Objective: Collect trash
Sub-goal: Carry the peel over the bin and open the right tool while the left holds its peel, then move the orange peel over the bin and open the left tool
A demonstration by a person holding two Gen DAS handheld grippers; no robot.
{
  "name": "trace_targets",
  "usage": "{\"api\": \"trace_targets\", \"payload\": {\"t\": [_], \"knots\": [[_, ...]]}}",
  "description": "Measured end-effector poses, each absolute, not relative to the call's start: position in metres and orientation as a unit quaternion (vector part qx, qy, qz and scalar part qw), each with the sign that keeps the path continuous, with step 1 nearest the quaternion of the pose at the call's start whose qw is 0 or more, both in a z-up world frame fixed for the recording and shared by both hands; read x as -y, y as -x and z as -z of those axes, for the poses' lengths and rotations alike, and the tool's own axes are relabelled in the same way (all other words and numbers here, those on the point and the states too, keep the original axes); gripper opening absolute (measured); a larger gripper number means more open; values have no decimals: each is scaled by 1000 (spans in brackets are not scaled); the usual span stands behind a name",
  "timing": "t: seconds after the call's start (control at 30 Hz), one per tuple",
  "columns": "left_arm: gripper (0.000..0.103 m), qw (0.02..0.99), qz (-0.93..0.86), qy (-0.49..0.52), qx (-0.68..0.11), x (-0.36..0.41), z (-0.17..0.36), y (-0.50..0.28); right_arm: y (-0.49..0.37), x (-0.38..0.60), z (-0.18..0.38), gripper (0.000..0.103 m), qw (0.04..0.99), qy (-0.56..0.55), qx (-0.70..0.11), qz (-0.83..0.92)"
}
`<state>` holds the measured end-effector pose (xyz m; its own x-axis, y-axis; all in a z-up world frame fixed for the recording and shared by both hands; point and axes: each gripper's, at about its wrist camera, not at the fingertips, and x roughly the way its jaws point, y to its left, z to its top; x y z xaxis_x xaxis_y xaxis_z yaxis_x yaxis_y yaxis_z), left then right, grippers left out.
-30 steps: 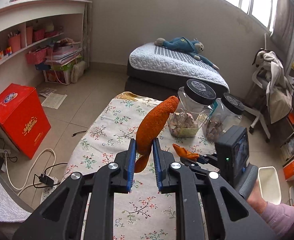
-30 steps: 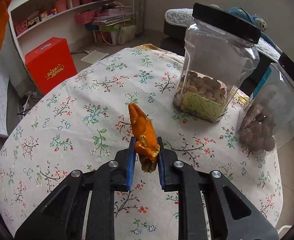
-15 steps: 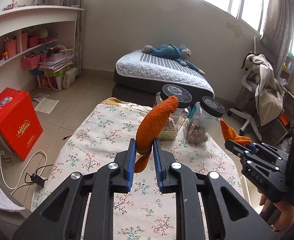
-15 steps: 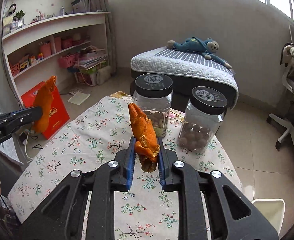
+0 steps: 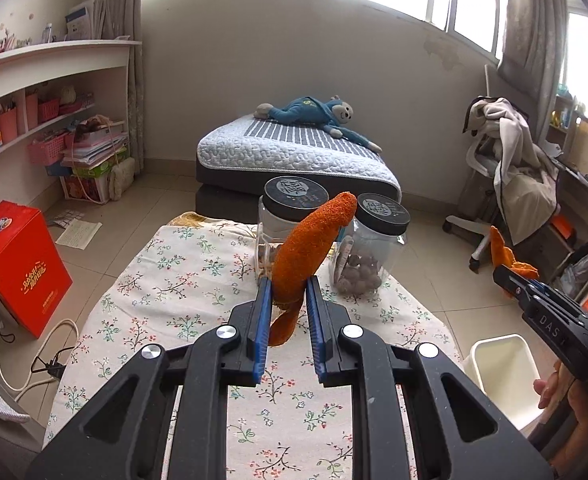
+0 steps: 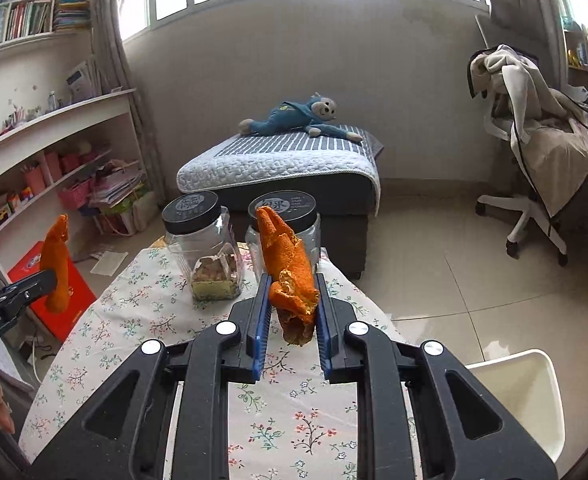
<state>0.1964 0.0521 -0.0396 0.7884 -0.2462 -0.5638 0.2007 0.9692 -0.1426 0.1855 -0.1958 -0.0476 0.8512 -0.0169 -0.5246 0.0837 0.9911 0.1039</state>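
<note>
Jars w/ nuts on table, white bin beside, both tongs clamping peel

Floral-cloth table, two black-lidded jars standing on it

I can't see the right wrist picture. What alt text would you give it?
The right gripper holds a curled piece of orange peel in its jaws, above a table with a floral cloth. Two black-lidded jars stand at the far end; a white bin sits on the floor to the right.
</note>
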Motion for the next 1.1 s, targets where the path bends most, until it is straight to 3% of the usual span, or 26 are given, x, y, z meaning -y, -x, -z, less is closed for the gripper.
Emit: {"api": "trace_targets", "payload": {"t": [0.93, 1.03, 1.07, 1.1], "knots": [[19, 922, 258, -35, -288, 136, 35, -163, -114, 366, 55, 21, 935, -112, -281, 185], [19, 915, 276, -41, -290, 160, 38, -157, -107, 383, 56, 33, 930, -121, -286, 195], [19, 913, 282, -43, -291, 168, 40, -155, -104, 388, 56, 49, 929, -125, -282, 202], [19, 911, 288, -46, -292, 176, 41, -153, -99, 393, 54, 55, 929, -128, -277, 209]]}}
